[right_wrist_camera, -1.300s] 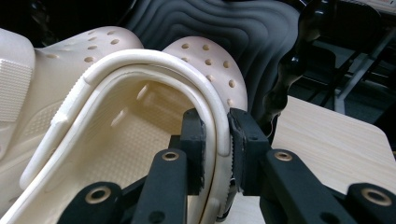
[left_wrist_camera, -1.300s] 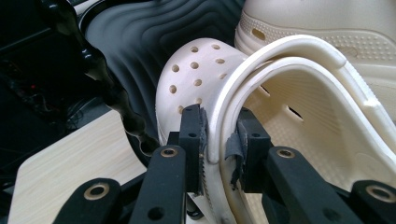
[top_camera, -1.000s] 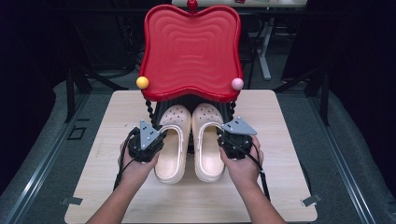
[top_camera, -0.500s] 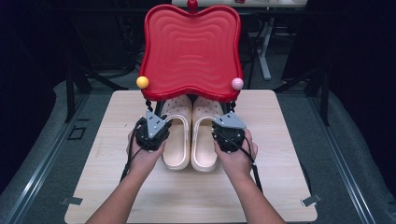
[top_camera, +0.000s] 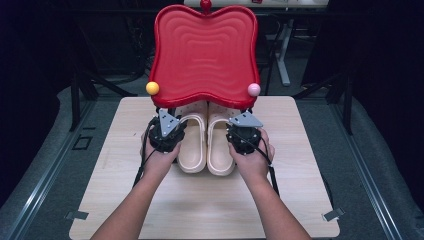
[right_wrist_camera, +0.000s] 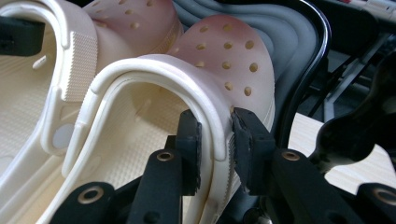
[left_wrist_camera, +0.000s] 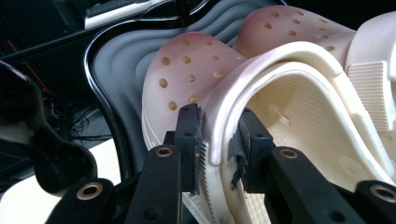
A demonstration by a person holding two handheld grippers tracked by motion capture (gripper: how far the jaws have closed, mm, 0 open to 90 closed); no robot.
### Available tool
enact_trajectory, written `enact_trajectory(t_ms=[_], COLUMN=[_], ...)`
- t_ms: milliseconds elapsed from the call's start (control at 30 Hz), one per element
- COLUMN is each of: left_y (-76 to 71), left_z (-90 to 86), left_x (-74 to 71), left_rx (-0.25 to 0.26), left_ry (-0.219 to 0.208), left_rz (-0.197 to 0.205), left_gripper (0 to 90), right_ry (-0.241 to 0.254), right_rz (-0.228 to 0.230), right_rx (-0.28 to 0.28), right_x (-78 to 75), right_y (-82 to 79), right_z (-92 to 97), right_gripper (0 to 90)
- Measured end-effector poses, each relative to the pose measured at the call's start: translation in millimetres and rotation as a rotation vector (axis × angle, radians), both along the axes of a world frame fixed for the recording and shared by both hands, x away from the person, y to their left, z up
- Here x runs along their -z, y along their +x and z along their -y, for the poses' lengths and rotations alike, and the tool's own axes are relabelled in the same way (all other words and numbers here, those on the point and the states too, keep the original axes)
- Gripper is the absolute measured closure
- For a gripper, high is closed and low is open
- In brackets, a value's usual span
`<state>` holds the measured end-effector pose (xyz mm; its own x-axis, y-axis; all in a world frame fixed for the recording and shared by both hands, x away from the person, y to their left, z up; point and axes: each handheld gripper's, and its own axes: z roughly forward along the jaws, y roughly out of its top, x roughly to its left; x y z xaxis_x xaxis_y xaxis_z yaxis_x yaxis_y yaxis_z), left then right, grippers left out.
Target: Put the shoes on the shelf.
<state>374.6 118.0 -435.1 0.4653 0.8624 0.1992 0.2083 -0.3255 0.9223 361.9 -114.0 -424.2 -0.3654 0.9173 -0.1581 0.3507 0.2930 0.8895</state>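
**Clogs, cream, one pair — held at the collar, toes under a red shelf**

Item 1: left clog [top_camera: 192,142], cream foam, perforated toe cap. It lies on the wooden table [top_camera: 300,200] just beside its mate, sole down, toe pointing away from the person. The left gripper [left_wrist_camera: 218,148] pinches the outer collar wall of this clog, one jaw outside and one inside the foot opening.

Item 2: right clog [top_camera: 220,145], same make, touching or nearly touching item 1 along the inner side. The right gripper [right_wrist_camera: 215,147] is closed on its outer collar wall in the same manner, one jaw either side of the rim.

Item 3: red tray-shaped shelf [top_camera: 204,52], ribbed top, raised on a black frame at the far side of the table; a yellow ball [top_camera: 152,88] and a pink ball [top_camera: 254,89] sit at its front corners. Nothing rests on its upper face.

Contents of the space beneath the shelf: both toe caps, seen in the gripper views against a dark grey ribbed panel [left_wrist_camera: 116,60] edged with a black frame. Heels and foot openings lie in front of the shelf edge.

Progress, judged: pair aligned and gripped, partly under the shelf. Whether the clogs are going in or coming out cannot be told; either way, most of the slide remains, then release of both collars.
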Motion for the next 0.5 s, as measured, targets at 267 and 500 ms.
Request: enact_trajectory(t_ms=[267, 500], left_y=[-5.1, -5.7], left_z=[1.3, -2.5], left_x=[2.4, 2.3], left_rx=[0.014, 0.033], left_ry=[-0.045, -0.066], left_rz=[0.006, -0.013], left_gripper=[66.3, 62.4], right_ry=[0.021, 0.004], right_rz=[0.025, 0.046], right_rx=[-0.015, -0.018], right_x=[2.9, 3.4], right_y=[-6.3, -9.6], right_z=[-2.2, -6.8], right_gripper=[66.0, 61.4])
